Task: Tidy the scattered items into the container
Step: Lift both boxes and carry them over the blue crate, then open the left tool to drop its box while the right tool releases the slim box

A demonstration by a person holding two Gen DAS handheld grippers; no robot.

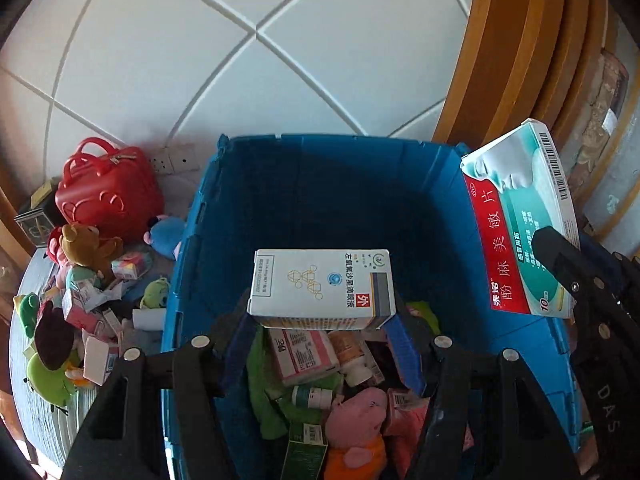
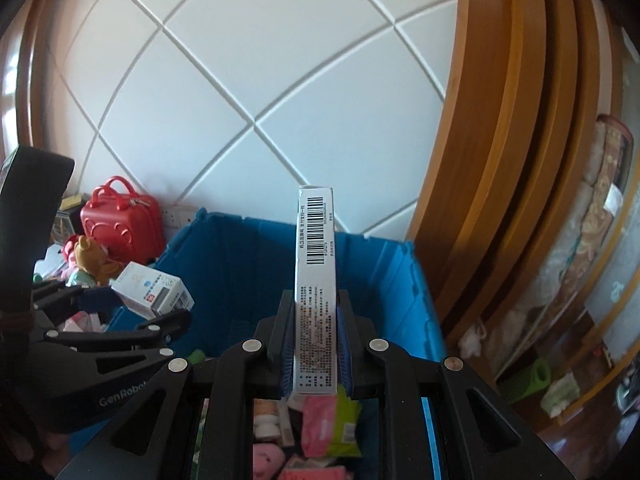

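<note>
Plastic walls of the deep blue folding crate (image 1: 320,200) stand stiff beneath both tools, its floor already littered with boxes, bottles and soft toys. Over its right rim the right gripper (image 2: 314,344) is clamped on the flat red-and-teal cardboard medicine box (image 1: 520,220), pinched across its thin faces, likely light and crushable. Over the crate's middle the left gripper (image 1: 320,320) pinches the small white eye-drop carton (image 1: 322,284) at its lower edge; equally light, probably easily dented.
</note>
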